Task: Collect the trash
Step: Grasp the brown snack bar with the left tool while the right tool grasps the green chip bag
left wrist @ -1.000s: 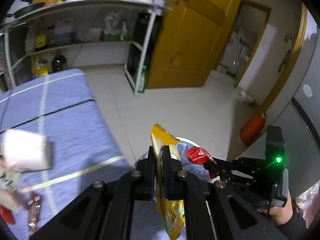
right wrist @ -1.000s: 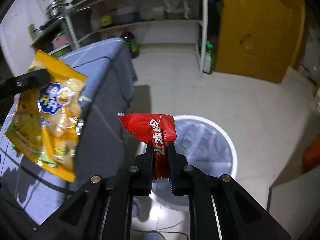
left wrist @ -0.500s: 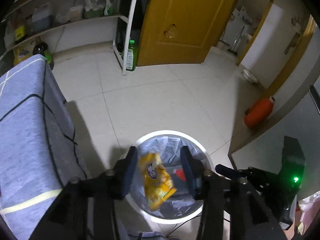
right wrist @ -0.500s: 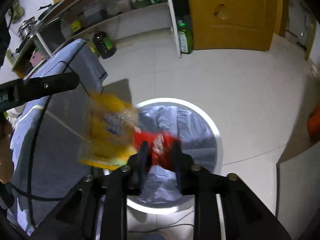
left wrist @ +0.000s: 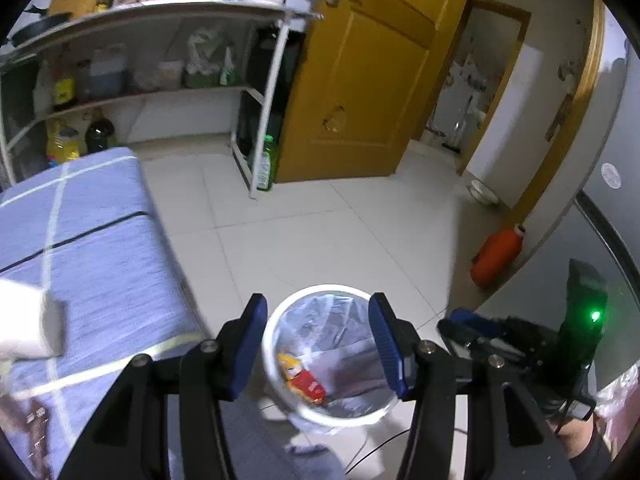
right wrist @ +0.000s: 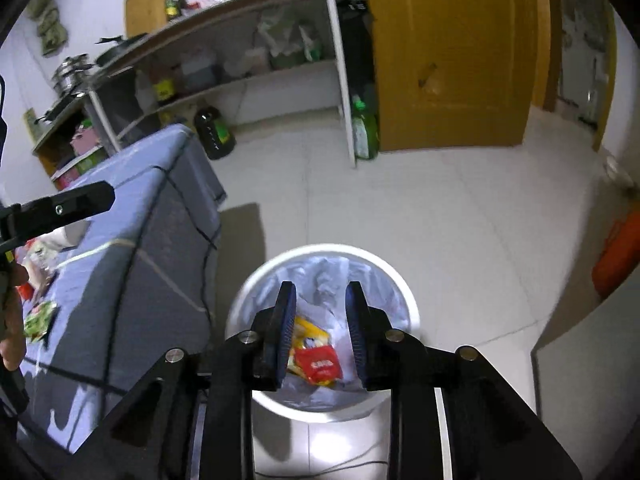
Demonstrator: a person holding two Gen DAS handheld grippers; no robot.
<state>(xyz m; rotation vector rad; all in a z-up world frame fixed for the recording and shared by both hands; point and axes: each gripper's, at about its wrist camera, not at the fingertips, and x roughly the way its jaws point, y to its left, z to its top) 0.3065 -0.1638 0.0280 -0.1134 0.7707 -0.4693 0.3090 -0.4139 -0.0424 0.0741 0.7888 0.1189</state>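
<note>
A white round trash bin (left wrist: 280, 316) with a clear liner stands on the tiled floor beside the table; it also shows in the right wrist view (right wrist: 404, 296). A yellow snack bag (left wrist: 289, 366) and a red wrapper (left wrist: 309, 386) lie inside it, also seen in the right wrist view as the yellow bag (right wrist: 310, 330) and red wrapper (right wrist: 320, 366). My left gripper (left wrist: 318, 336) is open and empty above the bin. My right gripper (right wrist: 320, 324) is open and empty above the bin.
A table with a blue cloth (left wrist: 88, 248) stands left of the bin, holding a white paper cup (left wrist: 28, 324) and several wrappers (right wrist: 38, 318). A metal shelf rack (left wrist: 160, 60), a yellow door (left wrist: 360, 92) and an orange bottle (left wrist: 498, 256) lie farther off.
Both grippers opened and dropped their loads. The yellow bag and red wrapper fell and now rest in the bin. Both views tilted up from the bin.
</note>
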